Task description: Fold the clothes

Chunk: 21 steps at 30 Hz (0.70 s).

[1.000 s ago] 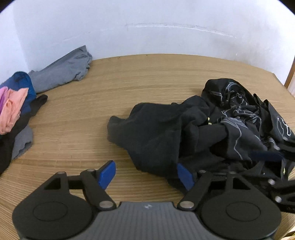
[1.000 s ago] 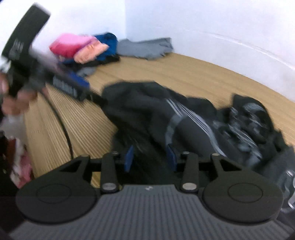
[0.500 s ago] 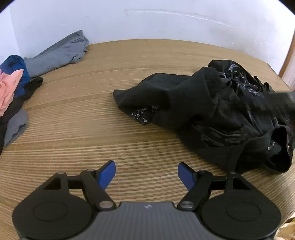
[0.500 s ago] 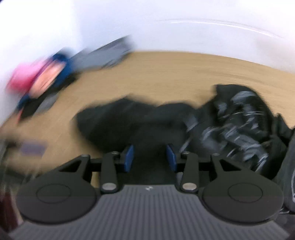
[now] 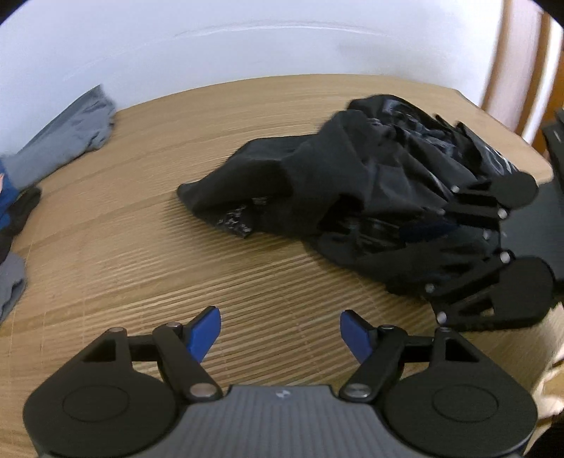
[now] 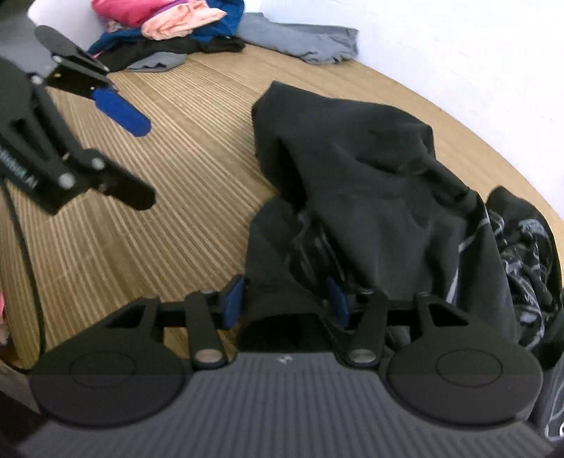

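A crumpled black garment [image 5: 317,183] lies on the wooden table [image 5: 176,253], with a black patterned garment [image 6: 528,239] bunched against its far side. My left gripper [image 5: 280,327] is open over bare wood, short of the black garment and touching nothing. It also shows in the right wrist view as the left gripper [image 6: 144,163], hovering open at the left. My right gripper [image 6: 285,296] is down in the near edge of the black garment [image 6: 370,183]. Its jaws are opening, with a fold of black cloth between the blue pads. In the left wrist view the right gripper [image 5: 433,257] is sunk into the cloth at the right.
A grey garment [image 6: 299,38] lies by the white wall. Next to it sits a heap of pink, orange, blue and black clothes [image 6: 169,21] in the far corner. The table's rounded edge runs close behind the black heap. Wooden slats [image 5: 521,53] stand at the far right.
The black garment slid out from my left gripper's fingers toward the right. My right gripper dropped onto its near edge, and its jaws stand wider than before.
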Available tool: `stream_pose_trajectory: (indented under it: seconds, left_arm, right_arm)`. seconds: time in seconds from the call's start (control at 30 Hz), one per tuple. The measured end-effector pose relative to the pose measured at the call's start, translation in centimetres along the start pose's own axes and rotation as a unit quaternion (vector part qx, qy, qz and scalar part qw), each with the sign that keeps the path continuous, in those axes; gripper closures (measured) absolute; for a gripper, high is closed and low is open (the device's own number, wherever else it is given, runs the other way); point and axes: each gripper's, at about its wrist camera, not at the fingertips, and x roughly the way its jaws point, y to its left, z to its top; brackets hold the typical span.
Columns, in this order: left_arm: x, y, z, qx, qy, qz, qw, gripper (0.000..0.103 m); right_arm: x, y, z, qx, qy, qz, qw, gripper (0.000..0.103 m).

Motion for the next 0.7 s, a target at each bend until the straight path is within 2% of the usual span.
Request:
stream_pose_trajectory:
  seconds: [0.07, 0.13, 0.17, 0.2, 0.33, 0.43, 0.57, 0.63, 0.67, 0.7]
  left_arm:
    - [-0.2, -1.1, -0.1, 0.043, -0.009, -0.010, 0.9990, 0.027]
    - [-0.1, -2.1, -0.1, 0.076, -0.013, -0.021, 0.9968, 0.027]
    - [0.1, -2.5, 0.0, 0.089, -0.014, -0.024, 0.9957, 0.027]
    - [0.2, -2.7, 0.0, 0.098, -0.015, -0.024, 0.9948, 0.027]
    - [1.2, -4.0, 0.7, 0.155, -0.030, -0.028, 0.9871, 0.028]
    - [1.1, -5.4, 1.4, 0.226, -0.055, -0.042, 0.9717, 0.030]
    - [0.7, -7.7, 2.2, 0.320, -0.092, -0.070, 0.9404, 0.030]
    - [0.6, -8.6, 2.5, 0.344, -0.101, -0.094, 0.9290, 0.030]
    - [0.7, -8.9, 2.6, 0.348, -0.103, -0.106, 0.9260, 0.032]
    - [0.8, -9.3, 2.7, 0.351, -0.105, -0.117, 0.9232, 0.040]
  right_arm:
    - [-0.1, 0.4, -0.3, -0.025, -0.009, -0.009, 1.000, 0.051]
    - [-0.2, 1.3, -0.9, -0.047, -0.015, -0.011, 0.999, 0.059]
    - [-0.2, 1.6, -1.0, -0.051, -0.014, -0.010, 0.999, 0.081]
    - [-0.4, 1.6, -0.9, -0.051, -0.014, -0.012, 0.999, 0.091]
    - [-2.6, 0.4, -0.3, -0.024, -0.032, 0.004, 0.999, 0.093]
    - [-5.4, -0.1, 0.0, -0.035, -0.043, 0.025, 0.998, 0.093]
    - [-8.1, -0.4, 0.4, -0.077, -0.041, 0.054, 0.995, 0.094]
    - [-9.0, -0.8, 0.8, -0.082, -0.041, 0.064, 0.994, 0.094]
    - [-9.2, -1.0, 1.1, -0.075, -0.043, 0.068, 0.994, 0.094]
    - [-9.6, -1.4, 1.2, -0.064, -0.048, 0.071, 0.994, 0.094]
